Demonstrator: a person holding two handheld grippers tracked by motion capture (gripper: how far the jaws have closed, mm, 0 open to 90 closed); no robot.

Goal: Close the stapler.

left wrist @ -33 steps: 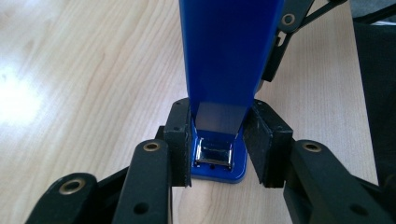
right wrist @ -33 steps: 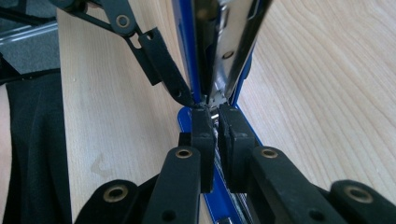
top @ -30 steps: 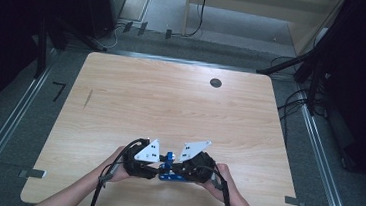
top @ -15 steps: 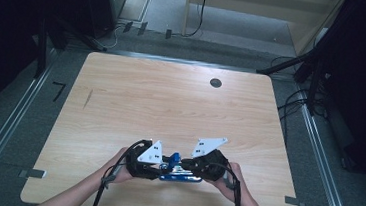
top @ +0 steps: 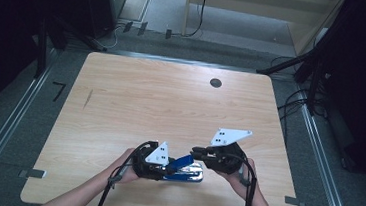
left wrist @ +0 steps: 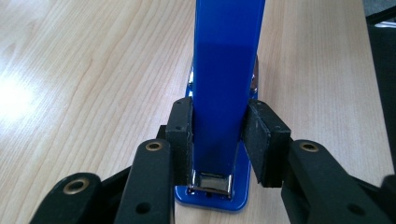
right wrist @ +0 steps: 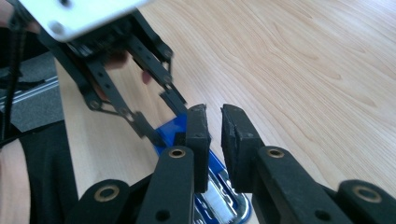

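Observation:
A blue stapler (top: 188,176) lies near the table's front edge, its blue top arm (top: 182,161) swung up off the chrome base. My left gripper (top: 170,168) is shut on that arm. In the left gripper view both pads press the sides of the arm (left wrist: 229,70) near its hinge, around my left gripper (left wrist: 223,135). My right gripper (top: 196,152) hovers just right of the stapler, raised above it. In the right gripper view my right gripper (right wrist: 214,121) has its pads almost together with a thin empty slit, having just eased apart slightly. The stapler (right wrist: 219,191) lies below.
The wooden table (top: 171,102) stretches bare behind the stapler, with a black round grommet (top: 216,83) near its far edge. Metal floor rails (top: 7,133) run along both sides. My left gripper (right wrist: 163,119) reaches in from the upper left of the right gripper view.
My right gripper has risen and drifted right, away from the stapler. The blue top arm now tilts up towards it. The left gripper has stayed put.

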